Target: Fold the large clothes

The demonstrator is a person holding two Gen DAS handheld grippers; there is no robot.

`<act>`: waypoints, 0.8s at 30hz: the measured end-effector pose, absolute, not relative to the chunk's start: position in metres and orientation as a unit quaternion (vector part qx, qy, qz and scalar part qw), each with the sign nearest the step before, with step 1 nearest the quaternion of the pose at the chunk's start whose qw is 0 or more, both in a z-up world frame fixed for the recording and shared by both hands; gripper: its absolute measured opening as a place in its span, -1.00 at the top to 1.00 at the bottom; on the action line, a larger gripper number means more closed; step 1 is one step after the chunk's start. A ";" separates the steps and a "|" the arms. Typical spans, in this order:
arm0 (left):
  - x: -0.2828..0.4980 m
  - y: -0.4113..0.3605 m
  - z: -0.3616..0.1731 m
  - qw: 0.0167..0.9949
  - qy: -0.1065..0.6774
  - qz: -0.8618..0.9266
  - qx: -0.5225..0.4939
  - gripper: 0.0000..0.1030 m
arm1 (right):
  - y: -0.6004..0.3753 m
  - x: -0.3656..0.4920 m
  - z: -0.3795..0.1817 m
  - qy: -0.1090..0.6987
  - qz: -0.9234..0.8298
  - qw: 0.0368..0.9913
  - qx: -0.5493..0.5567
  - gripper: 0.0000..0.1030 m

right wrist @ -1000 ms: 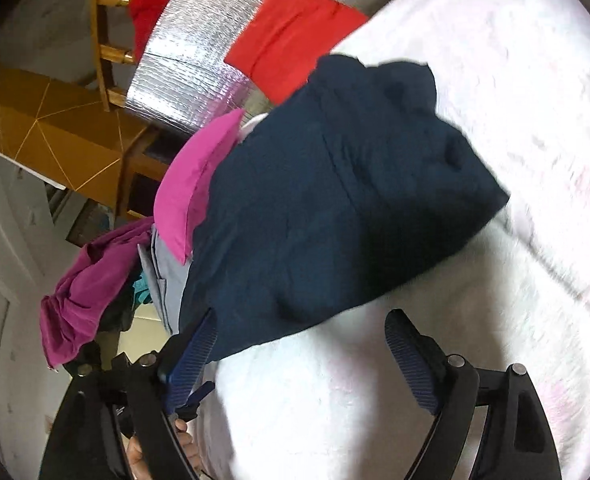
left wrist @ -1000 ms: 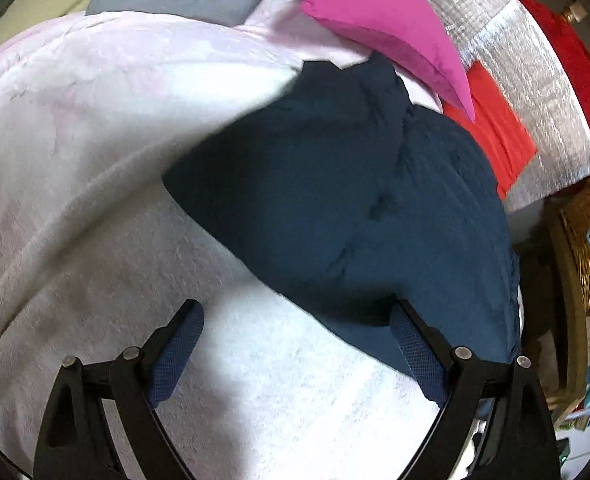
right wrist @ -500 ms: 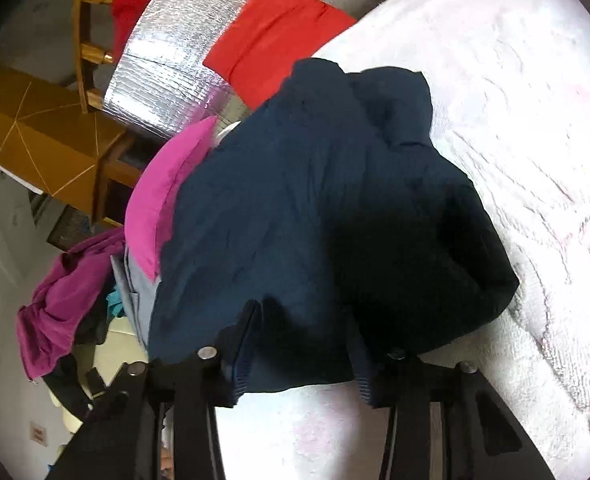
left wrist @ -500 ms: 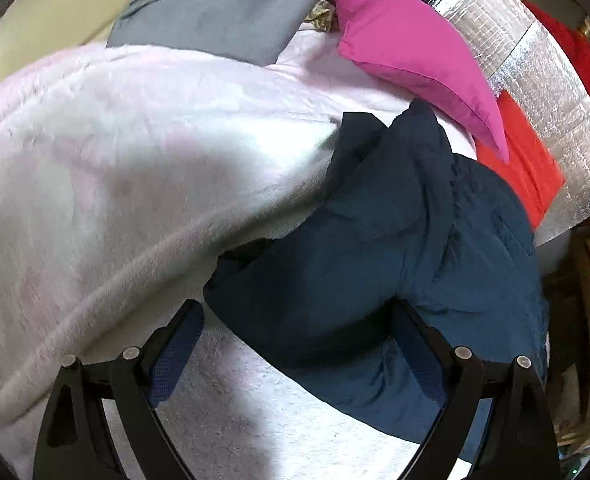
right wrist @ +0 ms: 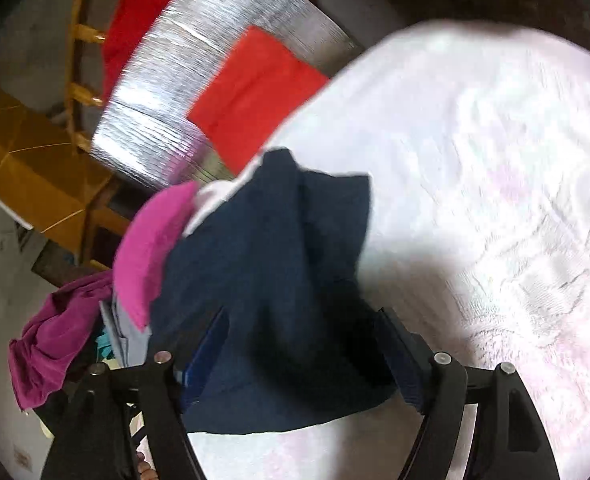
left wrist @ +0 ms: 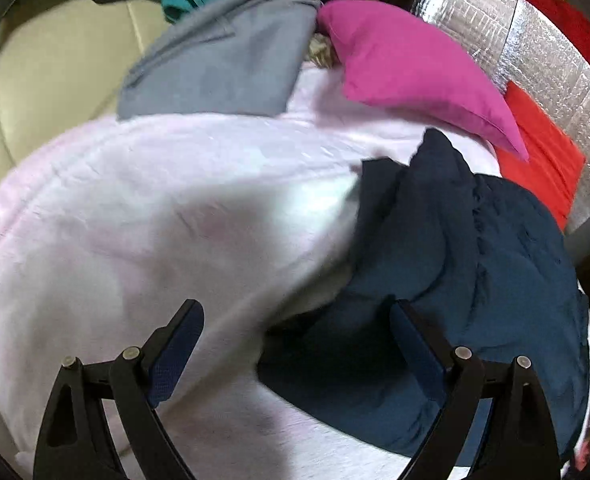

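Observation:
A dark navy garment [left wrist: 475, 280] lies bunched on a pale pink fleece blanket [left wrist: 155, 220]. In the left wrist view my left gripper [left wrist: 295, 340] is open, its right finger at the garment's near edge and its left finger over the blanket. In the right wrist view the navy garment [right wrist: 275, 280] fills the space between the fingers of my right gripper [right wrist: 303, 348], which stands open around its near edge without pinching it. The blanket [right wrist: 495, 200] spreads to the right.
A magenta pillow [left wrist: 407, 72], a grey garment [left wrist: 223, 64] and a folded red cloth [left wrist: 543, 164] on a silver foil mat [left wrist: 535, 48] lie beyond. A cream sofa [left wrist: 47, 80] is at left. A purple garment [right wrist: 51, 336] hangs beside a wooden chair [right wrist: 79, 60].
The right gripper had closed in on the navy garment's edge and has now opened wide again. The garment has bunched up and shifted right in the left wrist view.

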State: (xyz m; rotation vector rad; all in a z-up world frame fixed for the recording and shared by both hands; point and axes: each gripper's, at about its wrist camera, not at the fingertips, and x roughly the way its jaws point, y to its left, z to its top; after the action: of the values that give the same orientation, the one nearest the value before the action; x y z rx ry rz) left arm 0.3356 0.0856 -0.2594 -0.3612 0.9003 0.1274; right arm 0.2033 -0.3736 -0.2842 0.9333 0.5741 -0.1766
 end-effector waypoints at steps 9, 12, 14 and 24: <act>0.346 0.068 -0.270 0.891 0.437 0.075 -0.098 -0.89 | -0.357 0.226 -0.283 0.292 -0.103 0.869 0.386 0.08; 0.344 0.067 -0.268 0.891 0.438 0.075 -0.088 -0.89 | -0.358 0.227 -0.288 0.300 -0.108 0.870 0.377 0.08; 0.346 0.068 -0.269 0.889 0.443 0.069 -0.093 -0.89 | -0.361 0.228 -0.296 0.310 -0.106 0.862 0.388 0.09; 0.344 0.082 -0.256 0.887 0.444 0.060 -0.116 -0.89 | -0.350 0.204 -0.259 0.294 -0.108 0.871 0.379 -0.39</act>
State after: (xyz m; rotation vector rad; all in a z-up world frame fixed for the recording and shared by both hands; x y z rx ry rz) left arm 0.3439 0.0819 -0.2564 -0.2414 0.9226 0.1249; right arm 0.2037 -0.3496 -0.2594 0.7914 0.6137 -0.2248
